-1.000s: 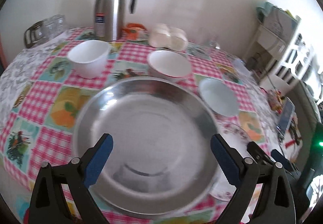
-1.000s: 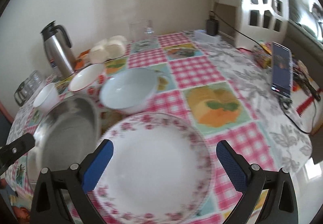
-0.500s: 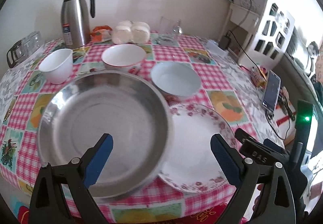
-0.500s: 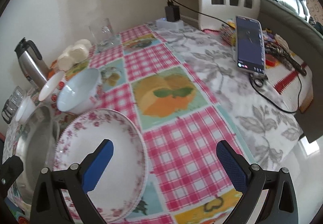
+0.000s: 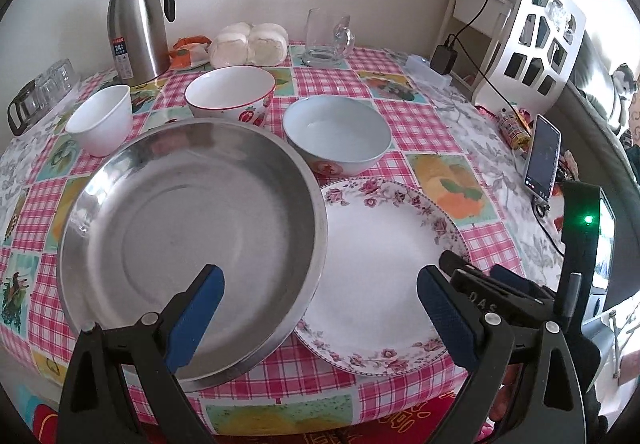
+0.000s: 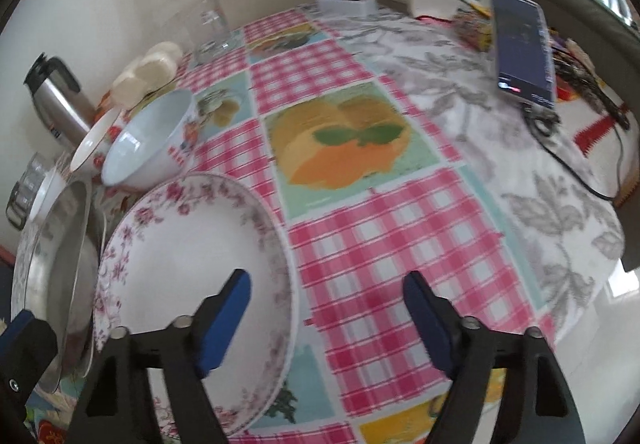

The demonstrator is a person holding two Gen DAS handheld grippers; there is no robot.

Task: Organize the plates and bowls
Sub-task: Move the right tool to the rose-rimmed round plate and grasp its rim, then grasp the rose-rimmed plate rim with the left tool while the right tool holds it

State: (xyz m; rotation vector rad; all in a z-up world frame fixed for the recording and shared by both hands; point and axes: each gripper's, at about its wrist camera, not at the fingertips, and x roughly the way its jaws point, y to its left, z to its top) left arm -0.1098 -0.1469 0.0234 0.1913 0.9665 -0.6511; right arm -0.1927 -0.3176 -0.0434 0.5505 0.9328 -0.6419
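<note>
A large steel plate (image 5: 192,228) lies on the checked tablecloth, its right rim over the edge of a floral plate (image 5: 380,268). Behind them stand a pale blue bowl (image 5: 338,132), a red-rimmed bowl (image 5: 230,92) and a small white bowl (image 5: 102,118). My left gripper (image 5: 320,304) is open and empty, above the front of both plates. My right gripper (image 6: 326,308) is open and empty, over the floral plate's (image 6: 188,264) right rim. The blue bowl (image 6: 152,140) and the steel plate (image 6: 56,256) show at the left of the right wrist view.
A steel thermos (image 5: 138,20), a glass jug (image 5: 326,38), wrapped buns (image 5: 248,44) and a rack of glasses (image 5: 38,92) line the back. A phone (image 5: 542,158) with cables lies at the right, near a white shelf (image 5: 532,28). The table edge (image 5: 280,412) is close in front.
Both views have swung to the right across the table. The left gripper now sits over both plates instead of the steel one alone. The right gripper moved off the floral plate's centre to its right rim.
</note>
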